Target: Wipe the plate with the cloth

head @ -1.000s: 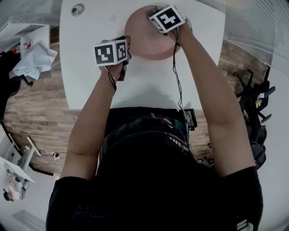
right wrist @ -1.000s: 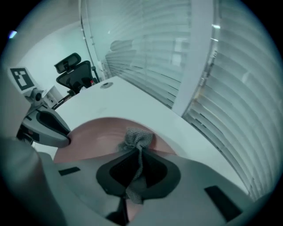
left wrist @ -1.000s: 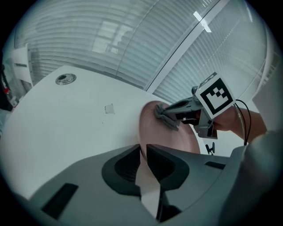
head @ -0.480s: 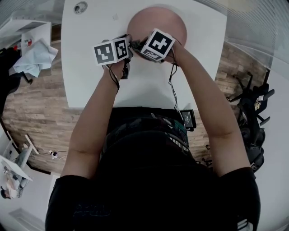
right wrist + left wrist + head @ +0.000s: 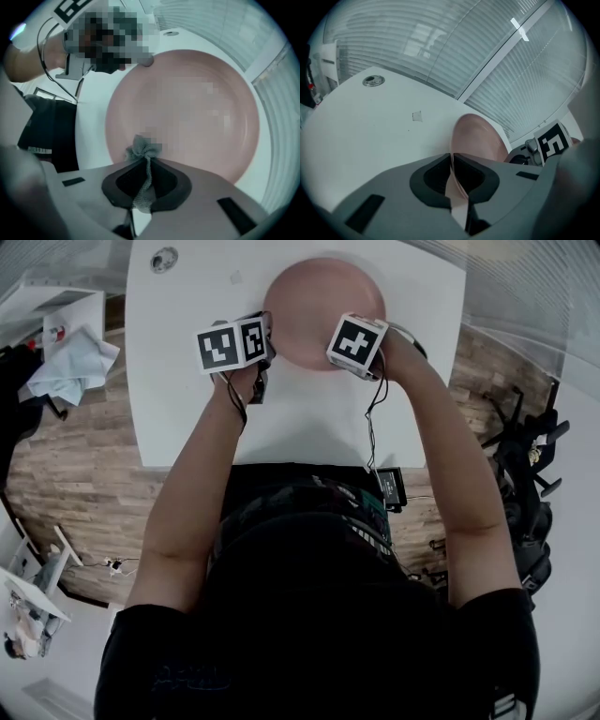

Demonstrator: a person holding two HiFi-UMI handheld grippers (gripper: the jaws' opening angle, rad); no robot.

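Plate, pink and round, lies on the white bench at the upper centre of the head view. At the plate's left rim sits the left gripper. Its jaws have just been closing and now pinch the rim, which runs up between them in the left gripper view. Over the plate's lower-right part in the head view, the right gripper points steeply down. Its jaws are closed on a grey mesh cloth, whose bunched end sticks out past the tips and lies over the plate's inner surface, close to the near rim. A round metal fitting is set in the bench at upper left, well apart from the plate.
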